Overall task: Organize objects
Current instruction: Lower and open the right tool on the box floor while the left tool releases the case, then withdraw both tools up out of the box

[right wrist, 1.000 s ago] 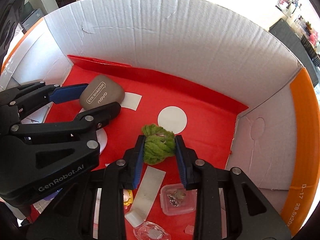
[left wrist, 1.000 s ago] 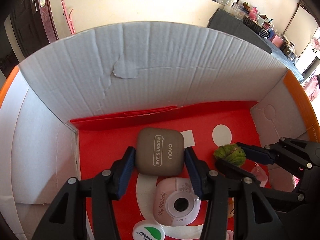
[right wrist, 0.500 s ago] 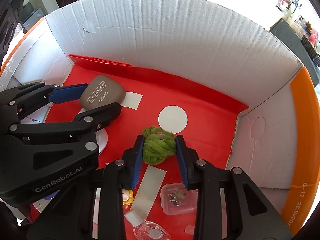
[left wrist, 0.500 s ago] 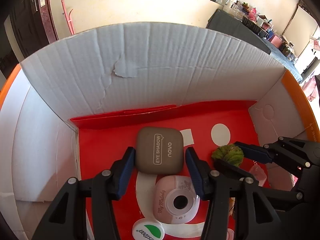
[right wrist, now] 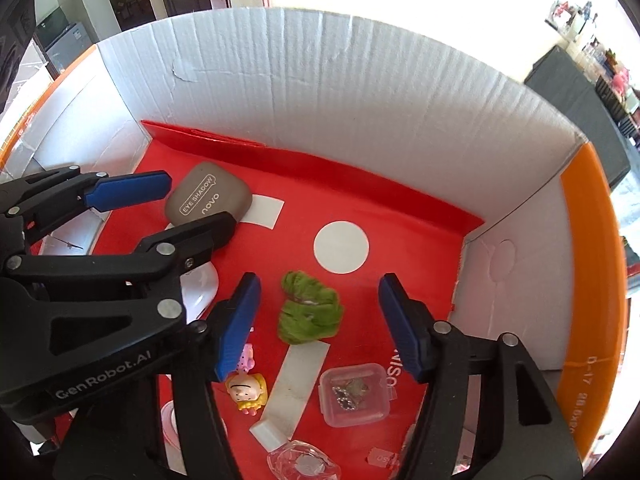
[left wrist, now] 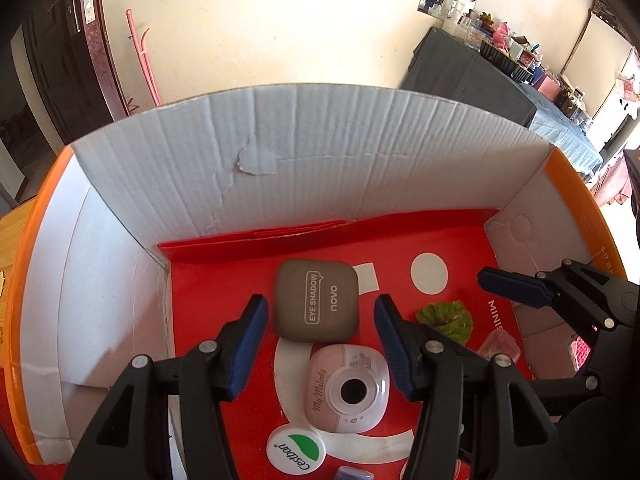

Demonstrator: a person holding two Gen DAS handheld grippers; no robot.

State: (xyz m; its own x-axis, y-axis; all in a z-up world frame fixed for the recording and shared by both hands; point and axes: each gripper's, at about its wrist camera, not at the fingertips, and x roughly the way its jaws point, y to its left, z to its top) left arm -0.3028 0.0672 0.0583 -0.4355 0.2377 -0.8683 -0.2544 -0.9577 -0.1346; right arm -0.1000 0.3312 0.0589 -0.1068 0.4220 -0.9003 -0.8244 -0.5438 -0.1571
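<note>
Both placements look done: left tongs [left wrist: 318,316] gape around the palette [left wrist: 316,300], right tongs [right wrist: 316,312] gape around the green tuft [right wrist: 310,310]. Next, lift clear and pick another item.

Box [left wrist: 360,152] white-walled, orange-rimmed, its floor red with white circle and patches; eye-shadow case [left wrist: 316,300] taupe with white lettering; scrunchie [right wrist: 310,310] mossy green; toy camera [left wrist: 348,388] pale pink; figurine [right wrist: 246,392] yellow; jaws blue-padded on black frames.
</note>
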